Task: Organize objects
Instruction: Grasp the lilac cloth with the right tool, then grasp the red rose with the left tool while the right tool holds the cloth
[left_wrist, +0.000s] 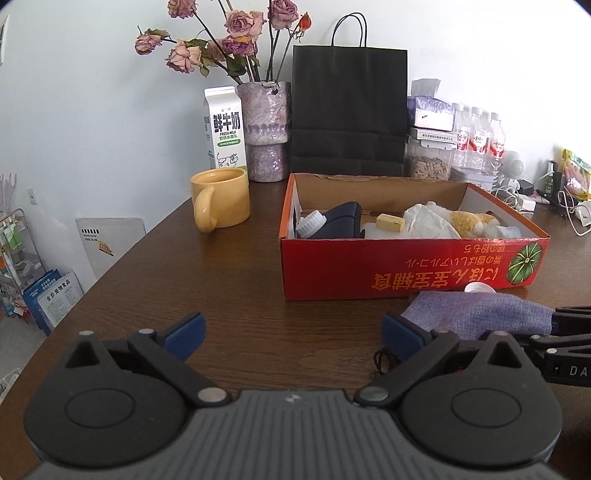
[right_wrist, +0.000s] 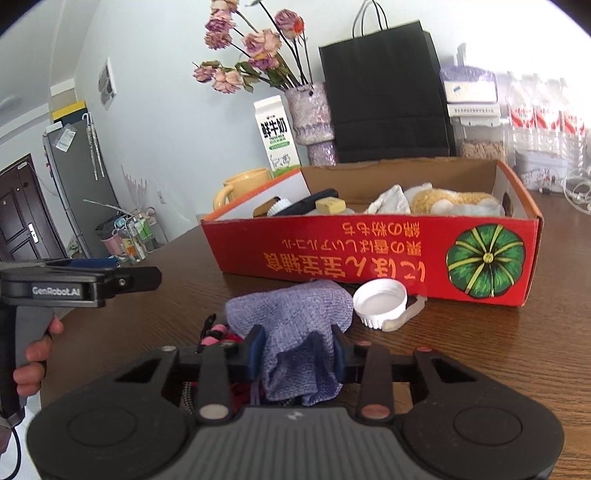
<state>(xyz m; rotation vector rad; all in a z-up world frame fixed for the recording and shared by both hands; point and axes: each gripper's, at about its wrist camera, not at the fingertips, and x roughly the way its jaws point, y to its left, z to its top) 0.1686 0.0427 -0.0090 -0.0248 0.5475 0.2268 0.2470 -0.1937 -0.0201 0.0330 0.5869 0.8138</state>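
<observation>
Here my right gripper (right_wrist: 298, 350) clamps the near end of the pouch (right_wrist: 291, 314), which lies on the counter (right_wrist: 517, 350) just before the box (right_wrist: 369, 258), running toward it; my left gripper (left_wrist: 293, 338) stands apart, empty, farther from the box.
</observation>
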